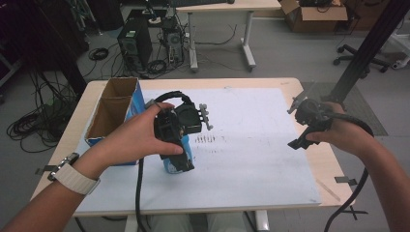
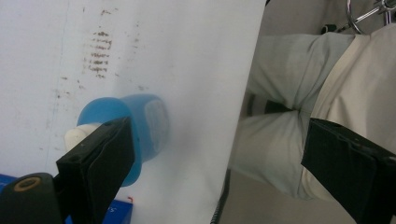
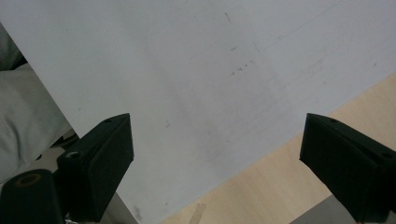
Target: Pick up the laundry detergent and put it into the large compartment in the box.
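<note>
Left gripper (image 2: pixel 219 168) is hovering with jaws spread wide, nothing between them. Blue bottle (image 2: pixel 135 126) is standing on the white mat (image 2: pixel 187 56), just beside the blue cardboard box (image 1: pixel 113 108), its white cap (image 2: pixel 79 136) peeking past the gripper's left jaw, so it's lying off to that side, not centred in the gap. Long axis looks upright, pointing roughly at the camera. Left hand (image 1: pixel 140 137) is sitting far nearer it; right gripper (image 3: pixel 217 172), jaws also apart, is idling well away at the mat's right edge.

High view looks down on the white sheet (image 1: pixel 251 159); both claw views hover close above it.
</note>
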A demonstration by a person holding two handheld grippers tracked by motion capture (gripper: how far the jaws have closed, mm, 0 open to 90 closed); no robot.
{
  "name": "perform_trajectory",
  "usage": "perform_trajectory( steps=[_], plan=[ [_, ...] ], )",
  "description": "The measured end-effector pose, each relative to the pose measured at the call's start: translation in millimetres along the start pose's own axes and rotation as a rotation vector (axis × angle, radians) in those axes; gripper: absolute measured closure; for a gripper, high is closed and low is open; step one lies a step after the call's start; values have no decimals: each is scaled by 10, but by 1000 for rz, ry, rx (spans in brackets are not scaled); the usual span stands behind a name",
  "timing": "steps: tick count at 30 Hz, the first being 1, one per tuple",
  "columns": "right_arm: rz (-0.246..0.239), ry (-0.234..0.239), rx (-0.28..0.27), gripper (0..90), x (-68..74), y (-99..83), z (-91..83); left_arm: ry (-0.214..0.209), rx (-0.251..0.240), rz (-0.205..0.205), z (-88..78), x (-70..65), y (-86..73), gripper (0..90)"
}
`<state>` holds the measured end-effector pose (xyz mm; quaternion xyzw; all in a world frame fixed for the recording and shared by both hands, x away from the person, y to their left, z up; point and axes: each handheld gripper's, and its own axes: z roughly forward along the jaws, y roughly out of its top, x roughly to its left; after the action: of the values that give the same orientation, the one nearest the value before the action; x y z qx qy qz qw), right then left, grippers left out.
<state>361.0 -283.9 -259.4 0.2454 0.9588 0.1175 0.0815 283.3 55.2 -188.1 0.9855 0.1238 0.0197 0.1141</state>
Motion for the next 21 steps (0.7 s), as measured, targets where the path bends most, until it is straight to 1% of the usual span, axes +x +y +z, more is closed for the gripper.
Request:
perform_trajectory(
  steps=[1, 3, 6, 7, 8, 13, 15, 17, 20, 21],
  plan=[
    [1, -1, 0, 97, 2, -1, -9, 0, 6, 3, -10, 7, -3, 94],
    [1, -1, -3, 97, 5, -1, -31, 2, 0, -3, -21, 8, -10, 92],
    [2, -2, -4, 96, 6, 3, -43, 6, 0, -1, -43, 15, -14, 91],
    [2, -4, -6, 96, 12, 10, -60, 8, -11, -7, -65, 6, -15, 91],
    [2, -4, -6, 96, 12, 10, -60, 8, -11, -7, -65, 6, -15, 90],
    [-7, -5, -6, 96, 35, 36, -96, 25, -21, -9, -150, -1, -15, 86],
    [-9, -4, -4, 97, 41, 44, -106, 31, -15, -6, -176, 13, -20, 85],
    [-13, -7, -3, 97, 42, 54, -126, 36, -22, -17, -194, 21, -26, 83],
    [-10, -5, -7, 97, 44, 64, -154, 41, -23, -19, -212, 34, -28, 82],
    [-4, 1, -11, 97, 45, 63, -158, 49, -25, -22, -227, 47, -26, 82]
  ],
)
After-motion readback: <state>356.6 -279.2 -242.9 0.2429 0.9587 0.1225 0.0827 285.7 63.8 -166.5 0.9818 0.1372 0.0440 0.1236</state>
